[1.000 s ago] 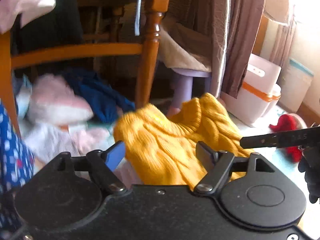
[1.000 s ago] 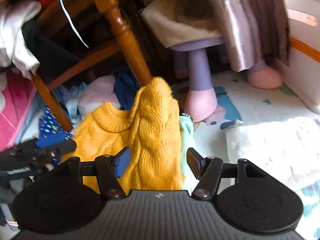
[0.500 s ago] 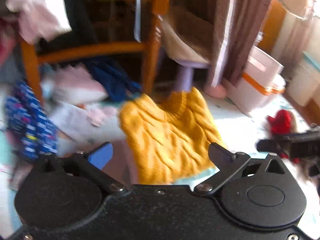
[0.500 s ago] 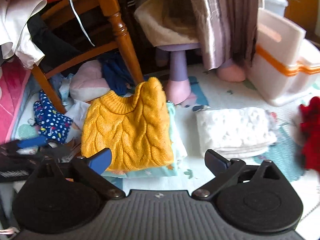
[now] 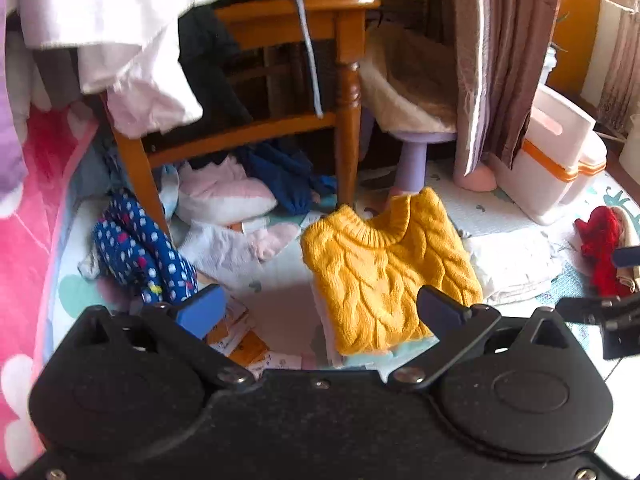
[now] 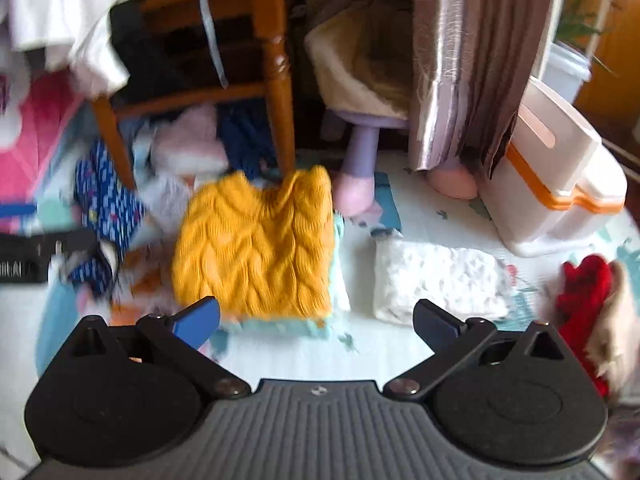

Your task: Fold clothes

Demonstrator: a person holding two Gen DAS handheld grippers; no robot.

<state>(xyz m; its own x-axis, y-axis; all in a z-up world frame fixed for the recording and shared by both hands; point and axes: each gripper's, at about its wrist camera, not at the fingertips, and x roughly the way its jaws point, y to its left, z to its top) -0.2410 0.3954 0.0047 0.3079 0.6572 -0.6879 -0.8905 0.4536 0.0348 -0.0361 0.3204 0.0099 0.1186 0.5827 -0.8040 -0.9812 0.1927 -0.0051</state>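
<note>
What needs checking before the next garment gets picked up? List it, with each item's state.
1. Left gripper open and empty: ok.
2. Right gripper open and empty: ok.
3. Yellow sweater folded, lying on the pale stack: ok.
4. White folded cloth lying apart from the sweater: ok.
5. Unfolded clothes left, such as the blue dotted garment: ok.
6. Whether that garment is snagged on the chair leg: cannot tell.
</note>
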